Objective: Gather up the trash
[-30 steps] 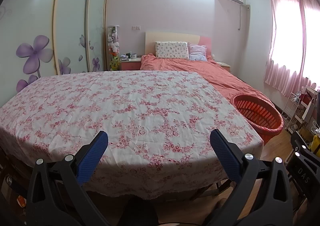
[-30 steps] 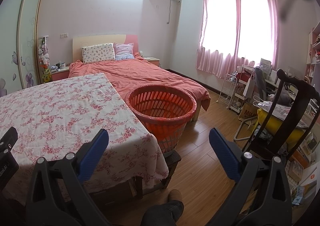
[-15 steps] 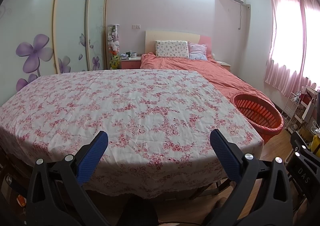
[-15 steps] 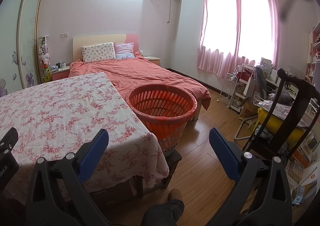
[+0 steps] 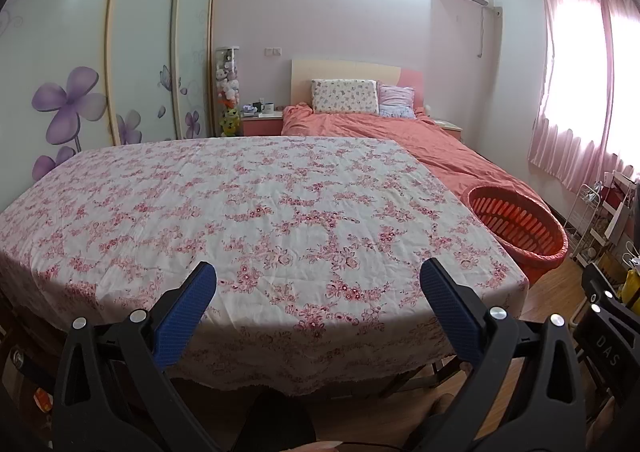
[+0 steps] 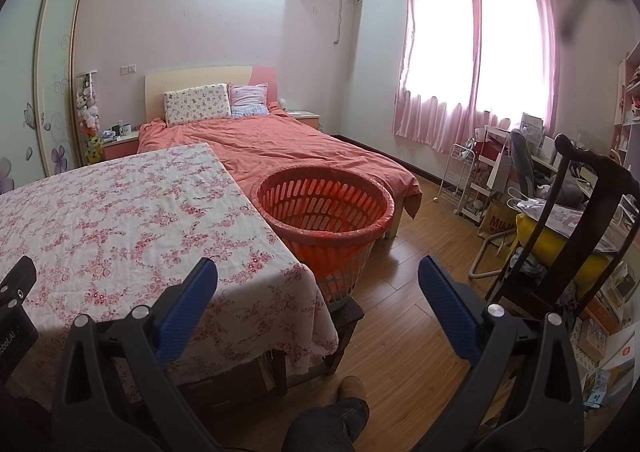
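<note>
A table under a pink floral cloth (image 5: pixel 256 204) (image 6: pixel 120 212) fills the left wrist view; I see no trash on it. An orange slatted basket (image 6: pixel 324 212) (image 5: pixel 516 224) stands on a low stool at the table's right end. My left gripper (image 5: pixel 318 288) hangs open over the table's near edge with nothing between its blue pads. Empty as well, my right gripper (image 6: pixel 318 286) is open near the table's right front corner, short of the basket. The other gripper's black body (image 5: pixel 608 324) (image 6: pixel 14 308) shows at each view's edge.
A bed with an orange cover (image 6: pixel 288 148) lies behind the table and basket. A dark wooden chair (image 6: pixel 572 220) with yellow and paper items stands at right. A white wire rack (image 6: pixel 460 180) and clutter line the window wall. A person's shoe (image 6: pixel 352 388) rests on the wood floor.
Both views have shifted slightly: the table and basket sit a little lower and farther in frame. Both grippers stay open and empty.
</note>
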`<state>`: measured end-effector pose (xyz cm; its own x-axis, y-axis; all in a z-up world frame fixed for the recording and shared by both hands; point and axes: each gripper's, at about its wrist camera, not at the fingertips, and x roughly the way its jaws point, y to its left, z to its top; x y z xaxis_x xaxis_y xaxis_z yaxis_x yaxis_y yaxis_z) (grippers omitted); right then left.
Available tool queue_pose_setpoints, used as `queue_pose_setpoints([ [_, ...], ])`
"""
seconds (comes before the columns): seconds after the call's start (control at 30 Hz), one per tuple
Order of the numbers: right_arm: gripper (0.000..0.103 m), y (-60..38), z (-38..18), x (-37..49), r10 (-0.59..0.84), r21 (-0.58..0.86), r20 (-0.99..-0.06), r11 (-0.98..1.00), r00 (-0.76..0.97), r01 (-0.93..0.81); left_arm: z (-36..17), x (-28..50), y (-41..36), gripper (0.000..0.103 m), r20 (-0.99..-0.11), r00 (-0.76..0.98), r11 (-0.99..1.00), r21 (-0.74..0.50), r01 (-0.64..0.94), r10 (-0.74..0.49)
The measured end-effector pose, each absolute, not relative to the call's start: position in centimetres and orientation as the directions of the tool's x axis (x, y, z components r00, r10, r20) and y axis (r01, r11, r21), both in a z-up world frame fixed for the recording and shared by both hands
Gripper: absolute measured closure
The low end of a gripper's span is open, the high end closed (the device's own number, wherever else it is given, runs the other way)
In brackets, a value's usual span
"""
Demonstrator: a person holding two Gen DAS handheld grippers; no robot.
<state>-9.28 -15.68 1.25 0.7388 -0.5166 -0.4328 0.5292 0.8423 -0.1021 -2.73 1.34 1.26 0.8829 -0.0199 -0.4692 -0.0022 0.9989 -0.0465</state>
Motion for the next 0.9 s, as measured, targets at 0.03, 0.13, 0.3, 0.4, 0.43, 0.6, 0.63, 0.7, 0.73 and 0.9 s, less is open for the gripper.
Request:
queue_pose_setpoints([
  [0.03, 0.005, -15.55, 1.17, -9.29, -0.516, -0.102, -0.433, 0.843, 0.739, 0.529, 1.21, -2.72, 1.31, 0.003, -0.47, 0.883, 0.999, -0.046, -0.002, -0.02],
  [0.13, 0.005, -15.38, 1.15, -9.29, -0.516, -0.101, -0.434, 0.843, 0.739, 0.529, 1.23, -2.7, 1.31, 0.003, -0.469, 0.883, 0.999, -0.046, -0.002, -0.02],
  [0.3, 0.005, -15.64, 1.23, -9.29, -0.515, -0.101, -0.434, 0.843, 0.739, 0.529, 1.25, -2.7, 1.3, 0.003, -0.47, 0.883, 0.999, -0.046, -0.003, -0.019],
  [0.4, 0.005, -15.52, 1.21, -9.29, -0.515, -0.1, -0.435, 0.843, 0.739, 0.529, 1.21, -2.73, 1.33, 0.003, -0.47, 0.882, 0.999, -0.045, -0.003, -0.018],
  [0.43, 0.005, -15.29, 1.18, -9.29, -0.515, -0.1, -0.436, 0.843, 0.738, 0.529, 1.2, -2.7, 1.3, 0.003, -0.47, 0.882, 0.999, -0.044, -0.003, -0.018],
  [0.6, 0.005, -15.39, 1.24, -9.29, -0.515, -0.099, -0.435, 0.843, 0.739, 0.529, 1.14, -2.76, 1.37, 0.003, -0.471, 0.882, 0.999, -0.041, -0.004, -0.016],
  [0.63, 0.005, -15.37, 1.24, -9.29, -0.515, -0.099, -0.435, 0.843, 0.739, 0.529, 1.13, -2.78, 1.4, 0.003, -0.471, 0.882, 0.999, -0.041, -0.003, -0.016],
  [0.7, 0.005, -15.43, 1.26, -9.29, -0.515, -0.099, -0.435, 0.843, 0.739, 0.529, 1.15, -2.76, 1.37, 0.003, -0.471, 0.882, 0.999, -0.04, -0.003, -0.016],
  [0.73, 0.005, -15.62, 1.29, -9.28, -0.514, -0.099, -0.436, 0.843, 0.739, 0.528, 1.14, -2.79, 1.4, 0.003, -0.471, 0.882, 0.999, -0.04, -0.003, -0.016],
  [0.9, 0.005, -15.7, 1.35, -9.28, -0.514, -0.099, -0.436, 0.843, 0.739, 0.528, 1.19, -2.78, 1.32, 0.003, -0.467, 0.884, 0.999, -0.035, -0.004, -0.013],
])
